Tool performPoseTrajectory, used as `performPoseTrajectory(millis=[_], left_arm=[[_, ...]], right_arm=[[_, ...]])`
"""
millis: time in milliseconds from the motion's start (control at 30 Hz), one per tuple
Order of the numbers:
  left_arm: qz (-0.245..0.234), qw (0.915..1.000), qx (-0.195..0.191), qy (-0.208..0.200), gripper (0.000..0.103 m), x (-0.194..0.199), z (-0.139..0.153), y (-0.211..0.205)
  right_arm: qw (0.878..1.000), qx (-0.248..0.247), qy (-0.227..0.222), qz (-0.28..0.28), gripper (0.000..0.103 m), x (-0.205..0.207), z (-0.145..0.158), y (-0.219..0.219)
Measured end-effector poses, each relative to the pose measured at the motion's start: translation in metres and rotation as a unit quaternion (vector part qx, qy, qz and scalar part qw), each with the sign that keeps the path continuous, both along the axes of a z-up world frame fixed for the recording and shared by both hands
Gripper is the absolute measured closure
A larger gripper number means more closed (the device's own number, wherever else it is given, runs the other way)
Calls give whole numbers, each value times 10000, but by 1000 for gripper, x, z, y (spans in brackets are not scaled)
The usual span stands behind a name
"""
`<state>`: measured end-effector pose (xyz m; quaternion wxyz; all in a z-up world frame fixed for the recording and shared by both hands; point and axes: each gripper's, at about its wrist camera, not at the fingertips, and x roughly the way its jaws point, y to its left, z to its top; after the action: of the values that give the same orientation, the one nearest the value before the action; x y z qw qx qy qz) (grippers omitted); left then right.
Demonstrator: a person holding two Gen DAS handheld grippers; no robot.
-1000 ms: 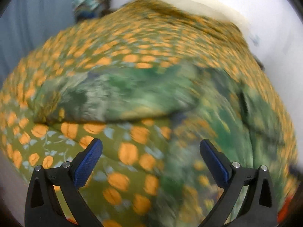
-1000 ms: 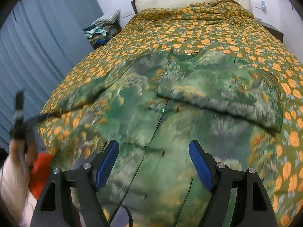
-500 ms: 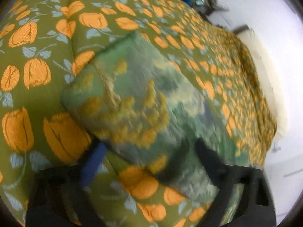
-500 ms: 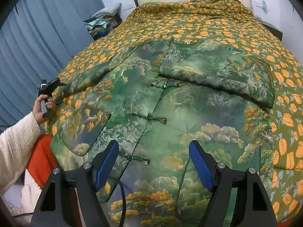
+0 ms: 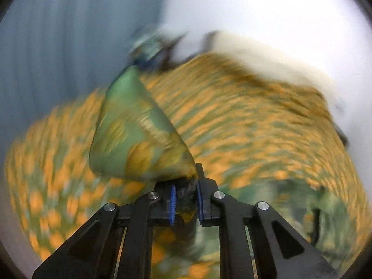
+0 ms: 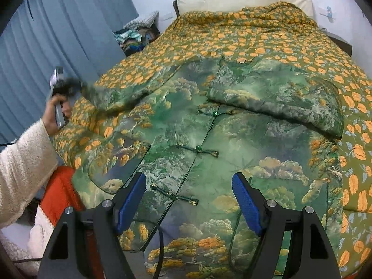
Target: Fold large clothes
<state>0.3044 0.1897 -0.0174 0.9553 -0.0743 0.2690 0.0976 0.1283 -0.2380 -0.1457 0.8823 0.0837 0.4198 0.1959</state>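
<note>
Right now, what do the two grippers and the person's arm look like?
Both the left gripper and the right gripper have black angular frames with silver pivot bolts and blue ribbed pads. The person's hand emerges from a cream fleecy sleeve.

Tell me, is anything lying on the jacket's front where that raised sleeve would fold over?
Nothing visible does. The left gripper holds the sleeve, and the jacket front below it is bare apart from its own knot buttons.
</note>
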Motion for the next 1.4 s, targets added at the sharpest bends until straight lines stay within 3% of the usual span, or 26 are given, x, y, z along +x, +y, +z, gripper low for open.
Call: performPoseTrajectory(millis=[100, 200, 300, 433, 533, 567, 600, 700, 867, 967, 1033, 1067, 1167, 1233, 1300, 1367, 1400], left_arm=[[-1042, 9905, 746, -508, 90, 0, 41, -103], [-1943, 9700, 1278, -713, 90, -4, 41, -207], [-2553, 9517, 1622, -526, 90, -3, 5, -288], [-2998, 9333, 1963, 251, 90, 5, -84, -370], [-3034, 9237, 2143, 942, 81, 7, -138, -395], [-3028, 9203, 2137, 1251, 71, 8, -156, -399], [-3026, 9178, 2137, 1427, 49, 8, -165, -400], [-3117, 9133, 2233, 1375, 12, -10, -169, -397], [-3563, 9003, 2177, 1233, 7, -45, -147, -367], [-3553, 9080, 1860, 1216, 5, -58, -122, -331], [-3304, 9212, 1675, 1188, 4, -55, -111, -305], [-3049, 9322, 1569, 1161, 4, -48, -104, -285], [-2371, 9536, 1472, 1128, 4, -29, -101, -243], [-2011, 9628, 1382, 1160, 4, -14, -108, -220], [-1650, 9681, 1306, 1360, 11, 5, -126, -195], [-1340, 9673, 1227, 1767, 26, 24, -151, -176], [-1245, 9665, 1118, 1947, 28, 29, -159, -167]], right_arm=[[9998, 133, -30, -175, 27, -1, -1, -14], [9991, 219, -67, -362, 27, -5, -1, -30], [9981, 266, -97, -556, 27, -11, -1, -47], [9958, 318, -172, -845, 27, -22, 1, -73], [9935, 356, -179, -1065, 27, -29, 1, -91], [9924, 382, -164, -1160, 27, -31, 0, -99], [9918, 383, -150, -1211, 27, -33, -1, -104], [9903, 371, -59, -1338, 27, -31, -5, -115], [9906, 294, -44, -1337, 27, -7, 1, -121], [9942, 190, -55, -1057, 27, 32, 14, -110], [9963, 156, -32, -843, 27, 60, 21, -98], [9973, 169, -59, -711, 27, 78, 25, -91], [9994, 229, -151, -225, 27, 140, 31, -58], [9993, 361, -84, 24, 28, 170, 25, -40], [9987, 436, 57, 243, 32, 207, 10, -18], [9988, 256, 245, 347, 36, 230, -10, -2], [9987, 135, 361, 336, 38, 240, -23, 5]])
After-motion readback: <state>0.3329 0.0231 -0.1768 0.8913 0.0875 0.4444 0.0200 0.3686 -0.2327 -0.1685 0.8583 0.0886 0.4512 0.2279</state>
